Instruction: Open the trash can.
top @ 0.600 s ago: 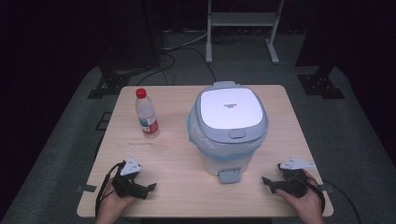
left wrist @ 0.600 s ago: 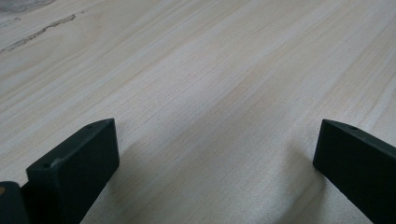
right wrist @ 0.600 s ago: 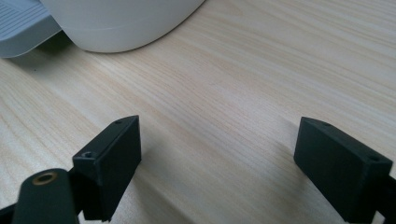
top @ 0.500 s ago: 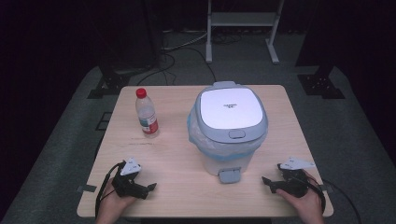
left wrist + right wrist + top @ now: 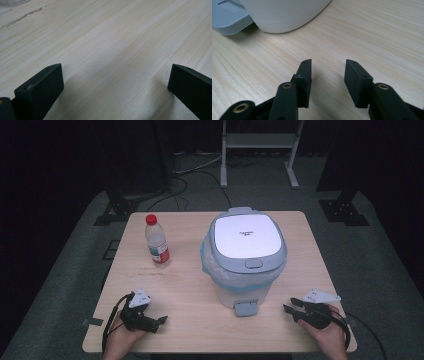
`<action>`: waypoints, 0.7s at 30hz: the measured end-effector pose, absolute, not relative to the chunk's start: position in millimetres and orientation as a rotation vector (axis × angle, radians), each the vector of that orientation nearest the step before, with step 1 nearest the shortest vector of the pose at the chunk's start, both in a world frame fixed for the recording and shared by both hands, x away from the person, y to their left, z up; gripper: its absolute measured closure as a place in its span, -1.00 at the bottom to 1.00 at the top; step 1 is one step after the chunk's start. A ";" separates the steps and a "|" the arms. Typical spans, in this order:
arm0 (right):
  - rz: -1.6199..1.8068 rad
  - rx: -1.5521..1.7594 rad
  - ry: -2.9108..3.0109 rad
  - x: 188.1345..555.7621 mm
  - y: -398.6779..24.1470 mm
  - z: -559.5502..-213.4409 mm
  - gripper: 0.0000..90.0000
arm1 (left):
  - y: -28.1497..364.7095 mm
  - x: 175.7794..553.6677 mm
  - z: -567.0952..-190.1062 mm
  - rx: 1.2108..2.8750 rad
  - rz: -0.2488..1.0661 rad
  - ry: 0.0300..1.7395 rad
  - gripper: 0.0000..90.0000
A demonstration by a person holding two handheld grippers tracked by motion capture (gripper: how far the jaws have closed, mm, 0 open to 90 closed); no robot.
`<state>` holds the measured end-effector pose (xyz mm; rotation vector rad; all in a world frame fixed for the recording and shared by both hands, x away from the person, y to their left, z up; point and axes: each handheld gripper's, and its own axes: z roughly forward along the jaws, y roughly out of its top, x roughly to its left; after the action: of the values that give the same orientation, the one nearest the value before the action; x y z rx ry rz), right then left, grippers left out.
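Note:
A white pedal bin [image 5: 246, 254] with a grey lid, a plastic liner and a grey foot pedal [image 5: 246, 307] stands in the middle of the wooden table [image 5: 200, 290]. A clear water bottle [image 5: 157, 241] with a red cap stands upright to its left. My left gripper [image 5: 161, 320] rests near the front left edge, jaws wide open over bare wood [image 5: 112, 50], nothing between them. My right gripper [image 5: 288, 312] lies at the front right, pointing toward the bin's base [image 5: 284, 15] and pedal [image 5: 229, 16]. Its jaws stand partly open and empty.
The floor beyond the table is dark, with cables, black stand feet [image 5: 345, 212] and a white metal frame [image 5: 257, 145] at the back. Bare wood lies between the two grippers and in front of the bottle.

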<state>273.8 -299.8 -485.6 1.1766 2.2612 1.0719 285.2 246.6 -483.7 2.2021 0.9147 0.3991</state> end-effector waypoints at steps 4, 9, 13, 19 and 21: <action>1.108 1.191 2.270 272.6 -299.4 -483.5 0.48 | 246.8 284.8 -483.6 2.200 0.403 0.922 -1.00; 1.138 1.173 2.273 270.7 -296.9 -479.8 0.66 | 246.9 284.6 -483.7 2.198 0.404 0.926 -1.00; 1.164 1.162 2.279 269.3 -296.7 -477.3 0.82 | 246.9 284.7 -483.6 2.198 0.406 0.926 -1.00; 1.194 1.130 2.285 268.1 -296.4 -471.5 1.00 | 247.0 284.7 -483.6 2.197 0.407 0.930 -1.00; 1.192 1.112 2.295 268.4 -294.8 -469.7 1.00 | 247.0 284.8 -483.8 2.195 0.408 0.930 -1.00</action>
<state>268.4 -294.8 -469.7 1.1124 2.2948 1.1922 284.8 247.0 -483.8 2.1951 0.9300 0.4076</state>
